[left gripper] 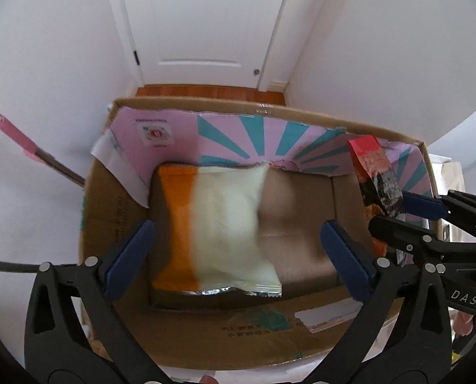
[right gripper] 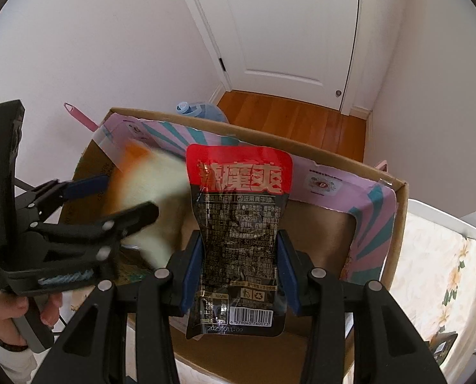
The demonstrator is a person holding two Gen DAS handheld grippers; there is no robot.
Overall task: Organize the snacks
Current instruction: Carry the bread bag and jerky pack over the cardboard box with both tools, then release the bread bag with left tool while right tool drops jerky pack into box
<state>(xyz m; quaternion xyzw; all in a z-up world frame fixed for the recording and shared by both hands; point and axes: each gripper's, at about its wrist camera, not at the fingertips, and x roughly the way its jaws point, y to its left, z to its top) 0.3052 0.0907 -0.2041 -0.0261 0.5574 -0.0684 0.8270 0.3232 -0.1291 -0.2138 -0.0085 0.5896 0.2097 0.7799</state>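
An open cardboard box [left gripper: 206, 329] with pink and teal inner flaps lies below both grippers. A motion-blurred orange and white snack bag [left gripper: 225, 224] is loose over the box's brown bottom. My left gripper [left gripper: 238, 225] stands wide open around it, with neither blue pad touching it. The right wrist view shows the same bag [right gripper: 154, 185] beside the left gripper [right gripper: 122, 198]. My right gripper [right gripper: 239, 236] is shut on a black and red snack pouch [right gripper: 238, 217], which stands upright over the box [right gripper: 398, 224]. The left wrist view has that pouch [left gripper: 379, 176] and the right gripper [left gripper: 398, 211] at the box's right wall.
A pink-handled mop [left gripper: 23, 137] leans on the left wall. A white door [left gripper: 202, 16] and wooden floor [right gripper: 289, 118] lie beyond the box. A blue water jug [right gripper: 199, 112] stands behind it. A floral cloth [right gripper: 430, 272] lies to the right. A person's hand [right gripper: 10, 313] holds the left gripper.
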